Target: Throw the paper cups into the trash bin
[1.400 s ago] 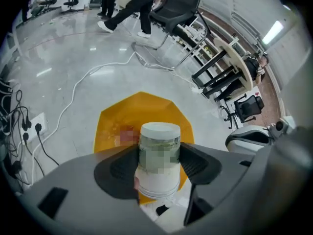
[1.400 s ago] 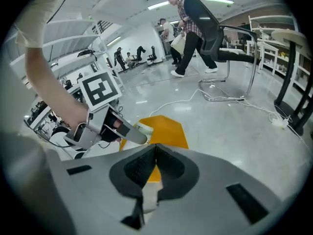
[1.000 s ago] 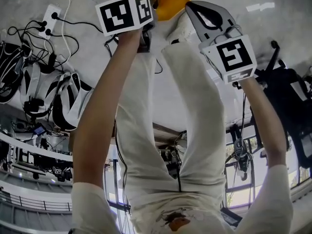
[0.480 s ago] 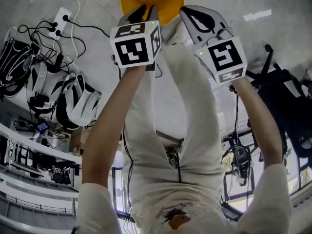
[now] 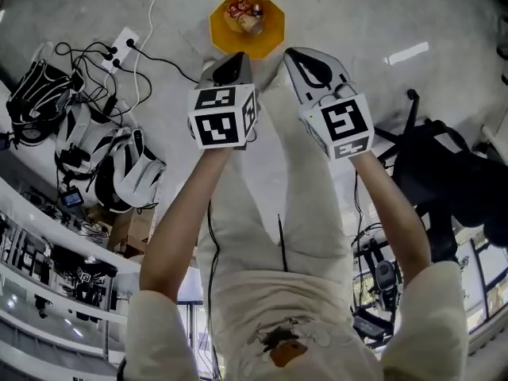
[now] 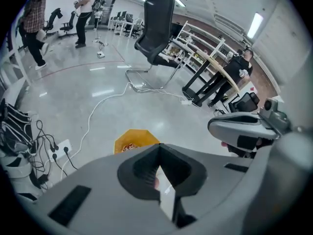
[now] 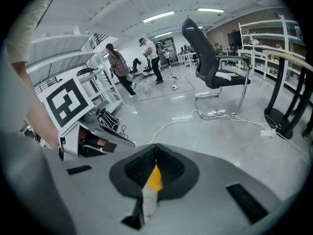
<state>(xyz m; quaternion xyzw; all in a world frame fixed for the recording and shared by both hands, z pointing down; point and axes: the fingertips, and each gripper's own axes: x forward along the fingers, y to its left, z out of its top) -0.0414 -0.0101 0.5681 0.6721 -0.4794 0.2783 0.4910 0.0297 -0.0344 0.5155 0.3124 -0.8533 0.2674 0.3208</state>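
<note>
Near the yellow bin (image 5: 274, 24), the left gripper (image 5: 226, 63) had just closed on nothing; the right gripper (image 5: 305, 62) beside it was closed and empty too.

Head camera high above orange bin (image 5: 268, 40)

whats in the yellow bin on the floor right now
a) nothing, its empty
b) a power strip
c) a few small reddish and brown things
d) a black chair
c: in the head view the yellow bin holds small reddish and brown things against its bare yellow bottom; they are too small to name for certain.
</note>
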